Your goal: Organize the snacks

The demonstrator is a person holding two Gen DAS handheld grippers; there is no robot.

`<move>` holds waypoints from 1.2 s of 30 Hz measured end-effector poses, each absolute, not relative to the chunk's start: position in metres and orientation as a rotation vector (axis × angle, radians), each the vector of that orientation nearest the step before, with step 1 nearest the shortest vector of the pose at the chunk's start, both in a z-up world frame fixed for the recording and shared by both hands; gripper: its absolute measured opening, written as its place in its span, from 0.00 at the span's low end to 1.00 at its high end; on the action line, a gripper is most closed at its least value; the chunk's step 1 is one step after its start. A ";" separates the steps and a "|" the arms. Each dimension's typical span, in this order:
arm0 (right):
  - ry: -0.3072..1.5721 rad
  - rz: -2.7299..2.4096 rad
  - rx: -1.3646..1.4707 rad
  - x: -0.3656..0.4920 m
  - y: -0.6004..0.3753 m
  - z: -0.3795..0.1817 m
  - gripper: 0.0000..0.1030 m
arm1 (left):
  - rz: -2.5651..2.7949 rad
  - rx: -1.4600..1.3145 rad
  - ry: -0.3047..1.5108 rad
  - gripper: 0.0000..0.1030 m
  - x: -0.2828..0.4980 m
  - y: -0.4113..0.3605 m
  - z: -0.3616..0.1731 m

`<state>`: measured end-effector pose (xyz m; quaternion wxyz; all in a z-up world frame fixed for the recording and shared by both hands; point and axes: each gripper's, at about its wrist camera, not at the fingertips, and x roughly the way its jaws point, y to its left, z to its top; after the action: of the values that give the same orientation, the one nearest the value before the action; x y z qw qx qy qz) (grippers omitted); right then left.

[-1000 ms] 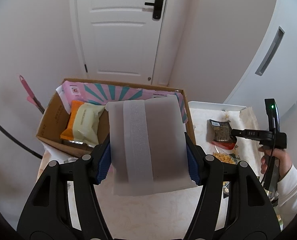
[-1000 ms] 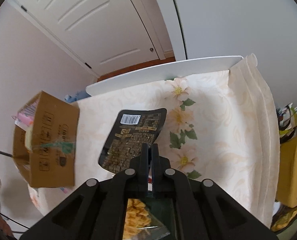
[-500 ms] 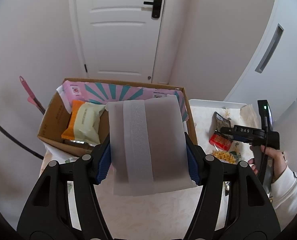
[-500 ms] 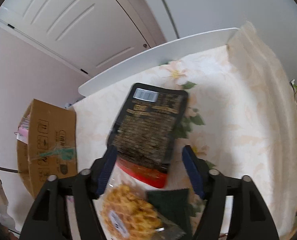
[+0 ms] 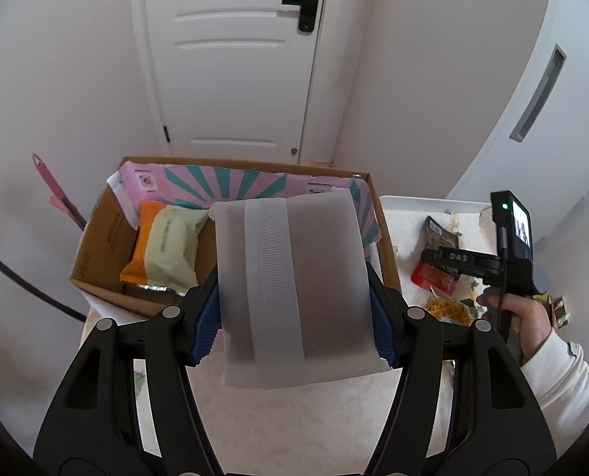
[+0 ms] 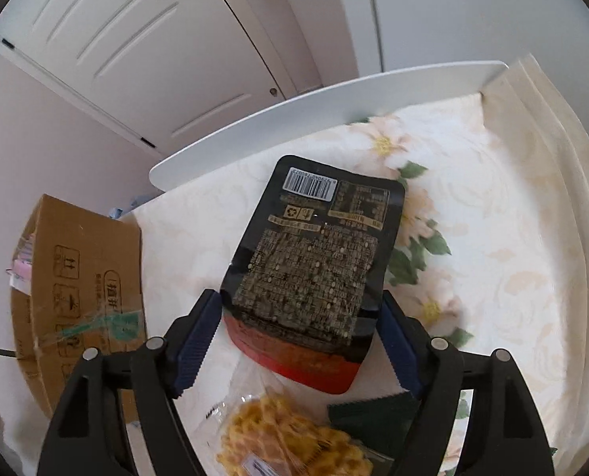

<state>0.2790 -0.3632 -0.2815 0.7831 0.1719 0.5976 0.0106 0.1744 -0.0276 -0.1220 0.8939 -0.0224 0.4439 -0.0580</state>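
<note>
Left gripper (image 5: 294, 313) has its fingers clamped on a frosted white pouch (image 5: 292, 289), held up in front of the cardboard box (image 5: 96, 250), which already has an orange and a pale green pack inside. Right gripper (image 6: 300, 341) is opening, fingers either side of the black pack (image 6: 314, 261) lying flat on the flowered table (image 6: 512, 277), not pressing it. A yellow snack bag (image 6: 290, 440) sits just below.

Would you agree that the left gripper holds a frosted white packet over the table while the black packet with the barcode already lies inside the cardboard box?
Not quite. The black packet is not in the cardboard box; it lies on the flowered tablecloth beside it, between the right gripper's opening jaws, as the right wrist view shows. The left gripper does hold the frosted white packet.
</note>
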 end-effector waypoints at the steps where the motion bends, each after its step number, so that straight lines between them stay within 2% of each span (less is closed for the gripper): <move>1: 1.289 0.011 0.355 0.281 -0.360 -0.282 0.72 | -0.119 -0.046 0.921 0.58 0.175 -0.027 -0.122; 3: 1.286 -0.026 0.296 0.285 -0.351 -0.282 0.60 | -0.117 -0.051 0.922 0.58 0.176 -0.025 -0.123; 4: 1.280 -0.044 0.256 0.286 -0.347 -0.281 0.38 | -0.116 -0.056 0.922 0.58 0.177 -0.023 -0.123; 5: 1.267 -0.051 0.219 0.287 -0.343 -0.281 0.30 | -0.115 -0.059 0.923 0.58 0.178 -0.021 -0.124; 9: 1.250 -0.024 0.269 0.288 -0.351 -0.281 0.22 | -0.110 -0.065 0.928 0.58 0.181 -0.016 -0.127; 12: 1.223 0.038 0.445 0.285 -0.369 -0.287 0.15 | -0.106 -0.066 0.932 0.58 0.182 -0.014 -0.130; 13: 1.207 0.072 0.534 0.281 -0.377 -0.289 0.09 | -0.105 -0.066 0.933 0.58 0.182 -0.013 -0.130; 16: 1.178 0.123 0.704 0.272 -0.394 -0.297 0.06 | -0.103 -0.065 0.934 0.58 0.182 -0.011 -0.131; 24: 1.144 0.291 0.882 0.276 -0.399 -0.301 0.06 | -0.104 -0.066 0.931 0.58 0.183 -0.011 -0.130; 31: 1.190 0.314 0.803 0.300 -0.371 -0.301 0.06 | -0.101 -0.065 0.931 0.58 0.183 -0.009 -0.130; 36: 1.235 0.289 0.850 0.285 -0.367 -0.314 0.06 | -0.085 -0.069 0.929 0.58 0.183 0.000 -0.130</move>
<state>0.2848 -0.3667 -0.3142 0.7224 0.3851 0.5592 0.1308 0.1833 -0.0005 -0.1298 0.8926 -0.0332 0.4477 -0.0410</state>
